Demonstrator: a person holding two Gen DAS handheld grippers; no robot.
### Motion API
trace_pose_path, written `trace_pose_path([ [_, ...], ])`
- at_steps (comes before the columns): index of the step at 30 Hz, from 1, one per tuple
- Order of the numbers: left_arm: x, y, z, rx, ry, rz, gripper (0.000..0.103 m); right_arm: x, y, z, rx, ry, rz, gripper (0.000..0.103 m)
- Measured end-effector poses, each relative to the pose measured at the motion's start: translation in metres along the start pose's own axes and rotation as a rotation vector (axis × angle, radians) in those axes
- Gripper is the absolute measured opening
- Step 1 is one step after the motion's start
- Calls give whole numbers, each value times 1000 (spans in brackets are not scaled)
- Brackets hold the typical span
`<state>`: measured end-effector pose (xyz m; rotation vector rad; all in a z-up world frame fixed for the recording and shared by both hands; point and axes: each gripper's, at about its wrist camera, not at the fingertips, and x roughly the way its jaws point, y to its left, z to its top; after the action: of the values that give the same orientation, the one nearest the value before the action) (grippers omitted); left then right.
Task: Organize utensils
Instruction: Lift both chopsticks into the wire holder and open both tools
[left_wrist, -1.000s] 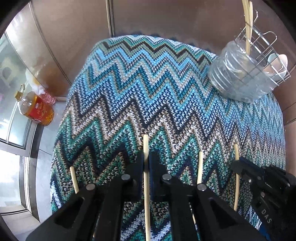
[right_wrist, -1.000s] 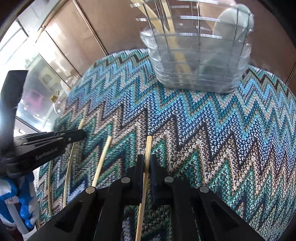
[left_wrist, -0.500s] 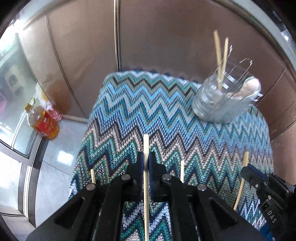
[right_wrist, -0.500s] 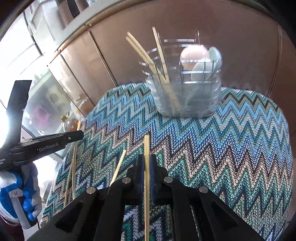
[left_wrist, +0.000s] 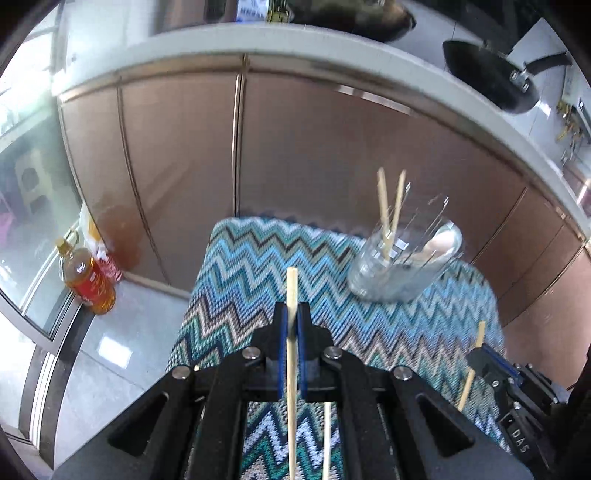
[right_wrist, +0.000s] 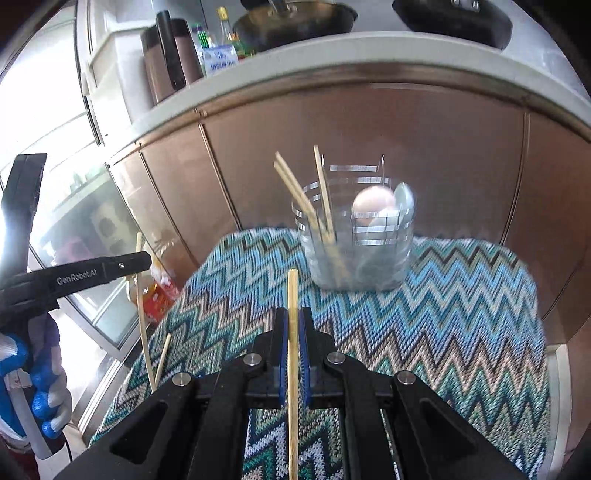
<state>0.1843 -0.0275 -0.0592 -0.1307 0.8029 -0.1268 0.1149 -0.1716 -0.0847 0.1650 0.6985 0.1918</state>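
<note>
At the bottom centre of my left view, the left gripper (left_wrist: 291, 325) is clamped on a pale wooden chopstick (left_wrist: 291, 354); my right gripper (right_wrist: 292, 328) pinches a second pale chopstick (right_wrist: 293, 362) the same way. Below both lies the blue-and-teal zigzag knitted cloth (right_wrist: 461, 314) covering the table, with one loose chopstick (left_wrist: 327, 435) on it at the frame's lower centre. Farther up, right of centre, stands the clear wire-framed utensil holder (right_wrist: 354, 243), chopsticks and spoons inside. Behind run brown cabinet doors (left_wrist: 303, 155) under a pale counter edge, a black frying pan (left_wrist: 491, 81) at upper right, an amber oil bottle (left_wrist: 86, 277) on the floor at left.
</note>
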Motion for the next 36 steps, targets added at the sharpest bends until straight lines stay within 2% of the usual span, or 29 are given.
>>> trace_pose_path([
  [9, -39, -15, 21, 4, -113, -60, 4, -26, 3, 20, -19, -104, 2, 6],
  [18, -60, -25, 50, -22, -219, -139, 4, -59, -6, 59, -35, -264, 18, 6],
  [25, -76, -43, 90, -26, -374, -224, 4, -65, -9, 99, -58, -414, 22, 6],
  [30, -64, -60, 113, -16, -440, -266, 4, -56, -17, 127, -53, -512, 40, 6],
  [36, -22, -81, 133, -4, -501, -265, 4, -31, -26, 155, -55, -583, 51, 6],
])
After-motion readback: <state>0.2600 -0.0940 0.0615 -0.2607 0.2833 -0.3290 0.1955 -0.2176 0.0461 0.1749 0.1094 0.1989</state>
